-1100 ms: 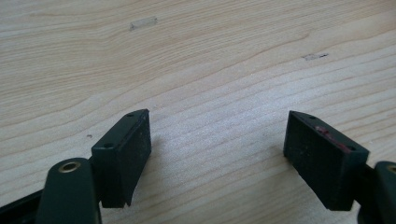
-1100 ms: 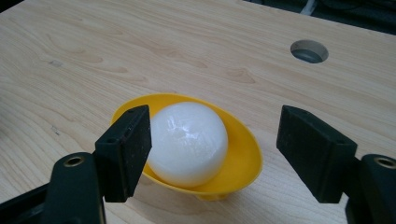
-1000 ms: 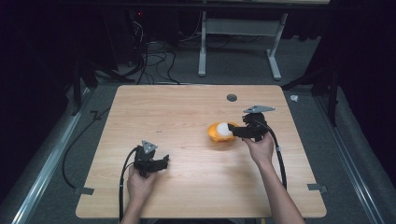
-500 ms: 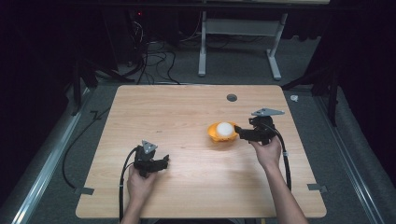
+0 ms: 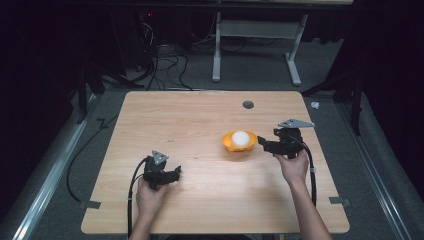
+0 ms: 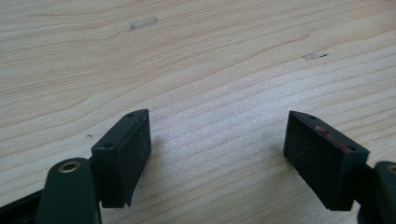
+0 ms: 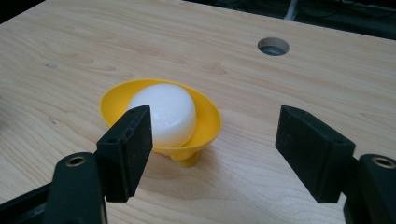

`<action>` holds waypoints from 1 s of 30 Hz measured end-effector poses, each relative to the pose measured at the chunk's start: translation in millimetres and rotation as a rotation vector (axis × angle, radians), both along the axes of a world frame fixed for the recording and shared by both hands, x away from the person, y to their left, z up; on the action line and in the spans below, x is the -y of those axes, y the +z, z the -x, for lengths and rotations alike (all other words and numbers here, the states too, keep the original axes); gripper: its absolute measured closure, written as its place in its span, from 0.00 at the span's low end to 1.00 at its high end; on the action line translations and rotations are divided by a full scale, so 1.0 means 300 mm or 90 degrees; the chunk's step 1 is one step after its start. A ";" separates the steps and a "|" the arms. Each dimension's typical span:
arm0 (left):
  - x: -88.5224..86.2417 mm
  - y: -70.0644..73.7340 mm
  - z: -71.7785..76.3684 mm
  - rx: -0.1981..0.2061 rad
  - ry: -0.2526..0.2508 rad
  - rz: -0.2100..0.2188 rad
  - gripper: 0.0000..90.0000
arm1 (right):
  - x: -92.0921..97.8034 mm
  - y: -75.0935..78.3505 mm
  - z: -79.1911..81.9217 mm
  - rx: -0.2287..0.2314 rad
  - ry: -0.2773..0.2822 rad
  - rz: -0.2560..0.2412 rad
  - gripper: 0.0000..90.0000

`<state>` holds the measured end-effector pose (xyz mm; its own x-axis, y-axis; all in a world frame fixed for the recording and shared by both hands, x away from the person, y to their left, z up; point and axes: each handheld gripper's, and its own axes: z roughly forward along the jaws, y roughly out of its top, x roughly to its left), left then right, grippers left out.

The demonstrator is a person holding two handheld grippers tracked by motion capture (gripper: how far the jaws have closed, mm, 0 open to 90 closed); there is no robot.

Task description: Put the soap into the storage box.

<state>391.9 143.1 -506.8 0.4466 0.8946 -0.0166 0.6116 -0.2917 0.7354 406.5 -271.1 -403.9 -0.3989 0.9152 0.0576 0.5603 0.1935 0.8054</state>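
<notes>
- The yellow dish [image 7: 161, 119] sat on the wooden table [image 5: 200, 120] with a white egg-shaped piece [image 7: 163, 114] resting inside it — just ahead of the right gripper [image 7: 212, 149], toward its left jaw.
- That right gripper, seen from above [image 5: 263, 144], had its jaws spread wide and released; the dish stood just beyond their tips, not between them.
- A round hole [image 7: 273, 46] in the tabletop lay farther off, beyond the gripper's right jaw.
- The left gripper [image 6: 217, 154] was well apart from the dish, near the table's front — jaws open over bare wood, nothing in them.
</notes>
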 end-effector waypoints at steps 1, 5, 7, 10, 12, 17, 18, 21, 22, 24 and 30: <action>0.000 0.000 0.000 0.000 0.000 0.000 0.26 | 0.006 -0.002 0.007 -0.001 -0.003 -0.002 0.31; 0.000 0.000 0.000 0.000 0.000 0.000 0.26 | 0.018 -0.003 0.019 0.003 -0.006 -0.005 0.31; 0.000 0.000 0.000 -0.001 0.000 -0.001 0.26 | 0.024 -0.004 0.026 0.004 -0.010 -0.010 0.31; 0.000 0.000 0.000 0.000 0.000 0.000 0.26 | 0.033 -0.005 0.036 0.005 -0.015 -0.015 0.32; 0.000 0.000 0.000 0.000 0.000 0.000 0.26 | 0.041 -0.007 0.042 0.007 -0.019 -0.017 0.32; 0.000 0.000 0.000 0.000 0.000 0.000 0.26 | 0.056 -0.011 0.059 0.009 -0.026 -0.022 0.32; 0.000 0.000 0.000 0.000 0.000 0.000 0.26 | 0.057 -0.012 0.062 0.008 -0.027 -0.024 0.32; 0.000 0.000 0.000 0.000 0.000 0.000 0.26 | 0.064 -0.016 0.073 0.008 -0.030 -0.024 0.32; 0.000 0.000 0.000 0.000 0.000 0.000 0.26 | 0.064 -0.016 0.073 0.008 -0.030 -0.024 0.32; 0.000 0.000 0.000 0.000 0.000 0.000 0.26 | 0.075 -0.019 0.082 0.009 -0.034 -0.028 0.32; 0.000 0.000 0.000 -0.001 0.000 -0.001 0.26 | 0.091 -0.025 0.102 0.007 -0.040 -0.032 0.32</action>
<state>391.9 143.1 -506.6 0.4469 0.8944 -0.0155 0.6126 -0.2934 0.7339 375.8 -298.5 -411.5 -0.3411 0.9348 0.0992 0.5609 0.1177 0.8195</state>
